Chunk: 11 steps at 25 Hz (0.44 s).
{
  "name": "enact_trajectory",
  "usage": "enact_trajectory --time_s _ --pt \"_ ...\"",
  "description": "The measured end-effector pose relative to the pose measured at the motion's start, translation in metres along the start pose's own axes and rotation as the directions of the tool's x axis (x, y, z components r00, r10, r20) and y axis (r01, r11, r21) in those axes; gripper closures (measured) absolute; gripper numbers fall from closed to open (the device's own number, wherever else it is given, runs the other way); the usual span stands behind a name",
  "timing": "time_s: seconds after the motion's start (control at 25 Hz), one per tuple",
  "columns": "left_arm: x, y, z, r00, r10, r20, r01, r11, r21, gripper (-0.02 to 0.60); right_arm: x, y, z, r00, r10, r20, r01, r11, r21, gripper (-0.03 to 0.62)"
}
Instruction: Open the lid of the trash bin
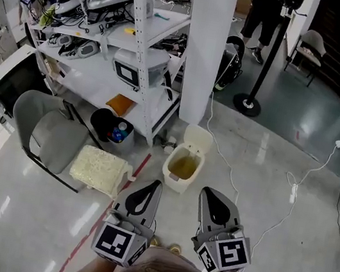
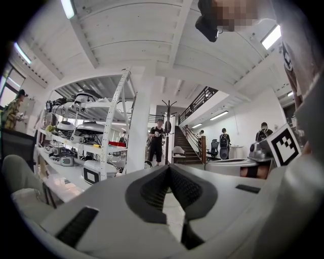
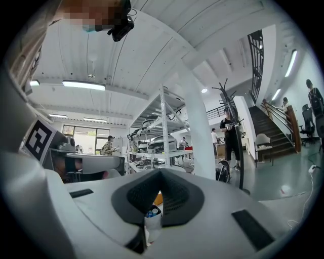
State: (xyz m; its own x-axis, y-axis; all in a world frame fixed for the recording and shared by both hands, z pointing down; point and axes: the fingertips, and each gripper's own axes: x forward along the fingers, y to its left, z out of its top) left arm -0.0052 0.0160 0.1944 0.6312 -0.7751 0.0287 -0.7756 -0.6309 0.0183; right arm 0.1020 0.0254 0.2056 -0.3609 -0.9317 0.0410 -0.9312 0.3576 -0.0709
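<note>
**Left gripper** point(image 1: 150, 187), **right gripper** point(image 1: 210, 194): held side by side, each with its jaws closed tip to tip on nothing.

**Trash bin** point(image 1: 172, 177): white, on the floor ahead of both grippers and between them, touching neither.

**Lid** point(image 1: 199, 137): on the bin's far side, apparently already tipped up. The hinge is too small to confirm.

**Handling:** if the lid needs lifting, part one gripper's jaws, take the lid's near edge and swing it away. Steady the light bin with the other gripper.
</note>
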Motion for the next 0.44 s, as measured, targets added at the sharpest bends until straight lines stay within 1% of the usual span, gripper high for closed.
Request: enact_trajectory --time_s 0.44 --pt "-0.006 -0.0042 -0.0015 0.999 0.028 -0.017 -0.028 1.0 -0.006 0.592 -0.0062 -0.0029 0.0012 1.0 0.029 0.009 -0.029 1.0 0.004 0.571"
